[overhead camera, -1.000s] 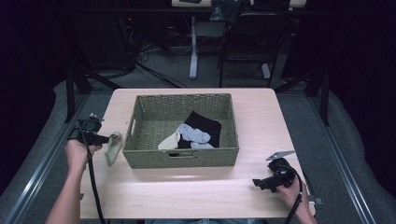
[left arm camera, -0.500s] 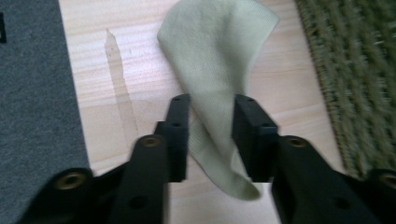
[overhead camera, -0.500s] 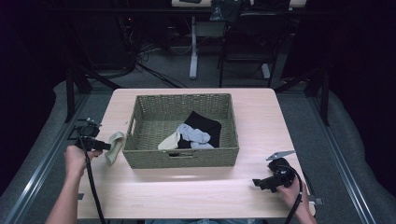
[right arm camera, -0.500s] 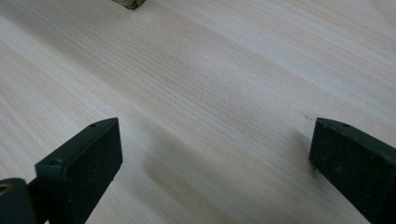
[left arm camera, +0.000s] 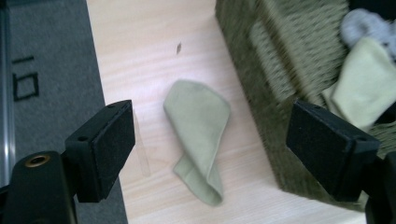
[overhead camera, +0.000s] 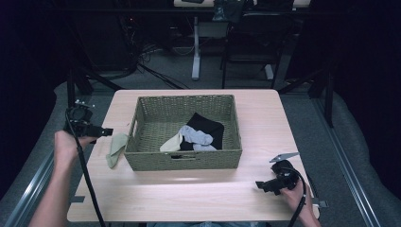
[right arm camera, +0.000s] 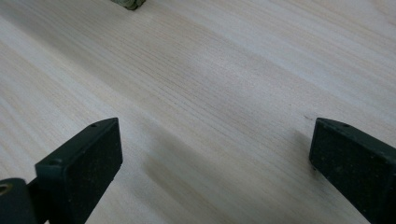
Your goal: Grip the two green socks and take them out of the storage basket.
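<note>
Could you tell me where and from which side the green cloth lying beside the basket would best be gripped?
Probably at the green cloth's folded, narrower end, coming straight down from above. It lies flat on the table close to the basket, so a sideways approach looks blocked; the doubled fold gives the open left gripper something thick to pinch.

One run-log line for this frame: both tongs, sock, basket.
left tongs: jaws just opening, nothing between | right tongs: open above table | green sock: lying on table beside basket | basket: holds more socks

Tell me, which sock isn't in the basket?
The pale green sock. It lies by itself on the table, just left of the woven basket, under the open left claw. The other socks, black, grey and cream, are piled inside the basket.
</note>
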Demonstrator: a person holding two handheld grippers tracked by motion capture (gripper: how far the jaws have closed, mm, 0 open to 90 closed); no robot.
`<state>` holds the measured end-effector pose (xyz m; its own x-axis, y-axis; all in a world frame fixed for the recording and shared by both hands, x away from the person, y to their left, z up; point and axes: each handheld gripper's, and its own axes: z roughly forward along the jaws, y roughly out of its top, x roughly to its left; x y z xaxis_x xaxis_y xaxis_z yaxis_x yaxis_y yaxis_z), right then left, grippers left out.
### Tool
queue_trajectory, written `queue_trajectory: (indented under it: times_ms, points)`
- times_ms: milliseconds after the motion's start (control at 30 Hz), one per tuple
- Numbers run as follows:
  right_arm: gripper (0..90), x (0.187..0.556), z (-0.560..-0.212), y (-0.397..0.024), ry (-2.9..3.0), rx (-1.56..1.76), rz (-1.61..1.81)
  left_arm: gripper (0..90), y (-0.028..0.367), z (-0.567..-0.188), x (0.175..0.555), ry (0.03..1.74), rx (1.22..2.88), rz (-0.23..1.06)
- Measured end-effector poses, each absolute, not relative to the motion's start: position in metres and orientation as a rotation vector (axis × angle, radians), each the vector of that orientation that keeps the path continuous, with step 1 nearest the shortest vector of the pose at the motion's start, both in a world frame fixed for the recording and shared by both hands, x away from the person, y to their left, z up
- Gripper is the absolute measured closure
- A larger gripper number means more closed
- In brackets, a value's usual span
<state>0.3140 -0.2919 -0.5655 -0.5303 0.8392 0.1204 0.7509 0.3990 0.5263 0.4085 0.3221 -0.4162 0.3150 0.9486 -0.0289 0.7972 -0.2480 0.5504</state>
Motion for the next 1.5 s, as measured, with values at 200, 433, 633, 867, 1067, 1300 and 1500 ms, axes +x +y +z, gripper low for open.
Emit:
queue_trajectory:
  times_ms: [200, 433, 633, 867, 1067, 1300, 1500]
  points:
    - [1.9, 0.314, -0.565, -0.293, 2.492, 1.428, 0.808, 12.7, 0.300, -0.391, 0.412, 1.464, 2.145, 0.465]
    - [2.0, 0.314, -0.564, -0.295, 2.490, 1.423, 0.820, 7.9, 0.274, -0.383, 0.423, 1.402, 2.179, 0.473]
    - [1.9, 0.313, -0.563, -0.294, 2.485, 1.424, 0.859, 5.5, 0.250, -0.386, 0.432, 1.354, 2.204, 0.454]
    - [2.0, 0.313, -0.562, -0.294, 2.485, 1.419, 0.851, 0.8, 0.220, -0.395, 0.446, 1.300, 2.232, 0.412]
    - [2.0, 0.312, -0.561, -0.294, 2.486, 1.416, 0.843, 0.2, 0.197, -0.409, 0.458, 1.258, 2.249, 0.359]
    - [2.0, 0.313, -0.562, -0.294, 2.491, 1.416, 0.836, 0.2, 0.176, -0.435, 0.472, 1.246, 2.308, 0.287]
    - [1.9, 0.313, -0.563, -0.293, 2.495, 1.413, 0.835, 0.4, 0.164, -0.456, 0.481, 1.255, 2.353, 0.228]
